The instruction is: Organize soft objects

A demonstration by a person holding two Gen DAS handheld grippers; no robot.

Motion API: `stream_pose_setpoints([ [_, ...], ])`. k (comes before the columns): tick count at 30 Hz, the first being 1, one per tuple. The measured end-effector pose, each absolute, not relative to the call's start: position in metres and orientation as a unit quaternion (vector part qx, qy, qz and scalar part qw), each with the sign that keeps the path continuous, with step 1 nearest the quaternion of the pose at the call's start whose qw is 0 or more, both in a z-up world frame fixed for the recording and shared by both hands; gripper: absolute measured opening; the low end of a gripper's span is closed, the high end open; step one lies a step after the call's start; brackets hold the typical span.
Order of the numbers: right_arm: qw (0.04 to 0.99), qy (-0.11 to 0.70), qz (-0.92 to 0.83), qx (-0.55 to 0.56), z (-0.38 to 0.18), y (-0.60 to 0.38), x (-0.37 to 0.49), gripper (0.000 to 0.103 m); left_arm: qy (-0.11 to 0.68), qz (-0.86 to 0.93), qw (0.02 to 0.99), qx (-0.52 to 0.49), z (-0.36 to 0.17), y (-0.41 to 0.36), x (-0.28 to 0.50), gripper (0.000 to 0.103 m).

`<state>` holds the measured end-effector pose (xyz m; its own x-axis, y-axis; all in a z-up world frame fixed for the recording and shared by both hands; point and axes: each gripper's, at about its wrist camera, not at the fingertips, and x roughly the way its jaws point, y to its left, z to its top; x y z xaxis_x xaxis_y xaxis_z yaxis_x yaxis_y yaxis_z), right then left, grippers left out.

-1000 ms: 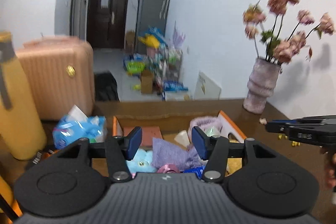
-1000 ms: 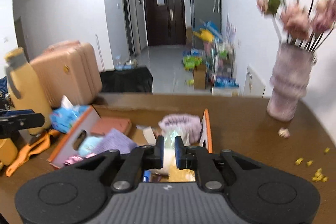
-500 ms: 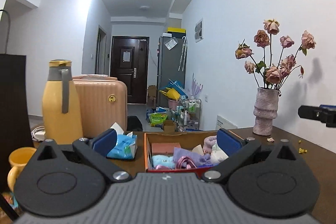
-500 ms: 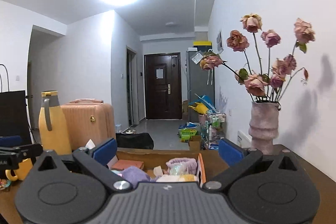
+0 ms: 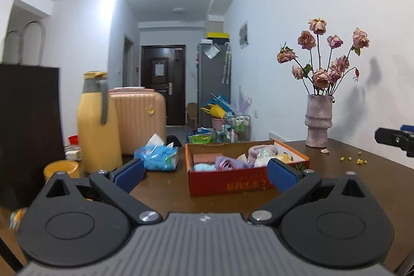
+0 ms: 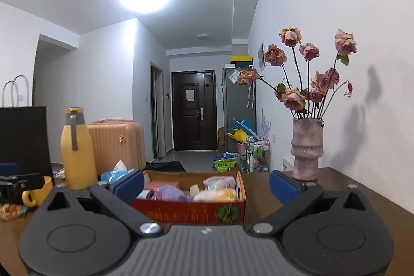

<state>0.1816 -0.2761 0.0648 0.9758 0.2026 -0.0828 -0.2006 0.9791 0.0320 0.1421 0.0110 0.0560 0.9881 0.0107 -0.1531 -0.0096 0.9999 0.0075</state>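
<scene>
An orange cardboard box (image 5: 233, 184) sits on the brown table, filled with several soft items: a purple cloth (image 5: 227, 162), a light blue one, a pink one and a yellow one. The box also shows in the right wrist view (image 6: 186, 210) with the purple cloth (image 6: 170, 192) inside. My left gripper (image 5: 205, 173) is open and empty, level with the table, in front of the box. My right gripper (image 6: 205, 185) is open and empty, in front of the box. The right gripper's tip shows at the far right of the left wrist view (image 5: 393, 139).
A yellow thermos (image 5: 98, 123), a yellow cup (image 5: 60, 168) and a blue tissue pack (image 5: 157, 158) stand left of the box. A vase of dried roses (image 5: 318, 123) stands at the back right. Small yellow crumbs (image 5: 353, 159) lie near it. A black bag (image 5: 26, 131) is at far left.
Both grippers pulled back and down from over the box to table level. The right gripper opened from shut; the left opened wider.
</scene>
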Motion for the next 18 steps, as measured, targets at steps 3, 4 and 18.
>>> stream_pose_setpoints([
  [3,0.994,0.058,0.093,0.017,0.047,-0.279,0.152,0.103,0.064,0.008,0.998,0.008,0.042,0.006,0.106,0.103],
  [4,0.994,0.063,0.091,0.021,0.041,-0.280,0.142,0.103,0.057,0.006,0.998,0.014,0.037,0.004,0.095,0.103],
  [18,0.988,0.100,0.120,0.020,-0.011,-0.249,0.029,0.103,0.083,0.005,0.997,0.001,0.003,0.007,0.011,0.103],
])
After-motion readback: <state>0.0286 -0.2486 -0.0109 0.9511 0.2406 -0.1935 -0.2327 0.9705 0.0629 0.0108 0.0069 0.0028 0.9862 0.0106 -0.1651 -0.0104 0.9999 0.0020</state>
